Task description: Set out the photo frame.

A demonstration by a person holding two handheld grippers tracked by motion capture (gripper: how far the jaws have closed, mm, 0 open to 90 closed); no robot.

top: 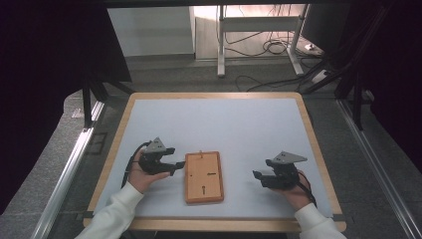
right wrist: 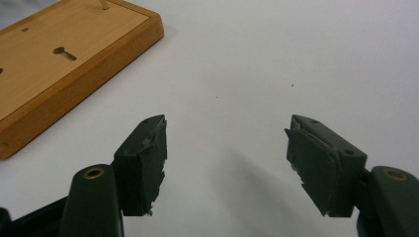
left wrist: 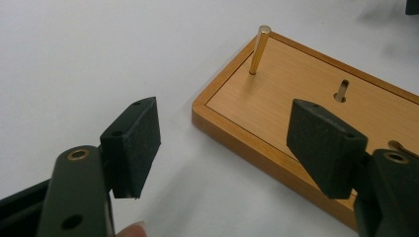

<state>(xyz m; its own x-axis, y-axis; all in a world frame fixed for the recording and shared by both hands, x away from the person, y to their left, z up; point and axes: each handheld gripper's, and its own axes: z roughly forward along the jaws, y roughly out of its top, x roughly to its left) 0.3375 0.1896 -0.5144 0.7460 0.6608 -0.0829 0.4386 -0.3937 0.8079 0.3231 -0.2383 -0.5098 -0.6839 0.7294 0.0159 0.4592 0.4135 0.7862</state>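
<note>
From above, I saw the wooden board (top: 204,177) lying flat on the white surface (top: 214,124), between my two hands. My left gripper (top: 169,160) sat just beside the board's left edge, and my right gripper (top: 259,175) rested apart from its right edge, pointing toward it. That high view also took in the floor beyond, with cables (top: 268,47) and a metal stand (top: 259,30).

My left gripper view gave what the high one could not: a brass peg (left wrist: 259,49) stood upright in the board (left wrist: 296,98) near one corner, and a keyhole-shaped slot (left wrist: 341,90) was cut farther in, with what looked like another brass piece sitting low inside it. The fingers (left wrist: 136,143) were spread wide, one over the bare surface, the other over the board, gripping nothing.

My right gripper view showed the board (right wrist: 64,64) off to the upper left, with another keyhole slot (right wrist: 64,53) and a small round hole (right wrist: 24,29) in its recessed top. Here the fingers (right wrist: 148,163) also stood wide apart over bare white surface, holding nothing; their pads looked worn and frayed.
</note>
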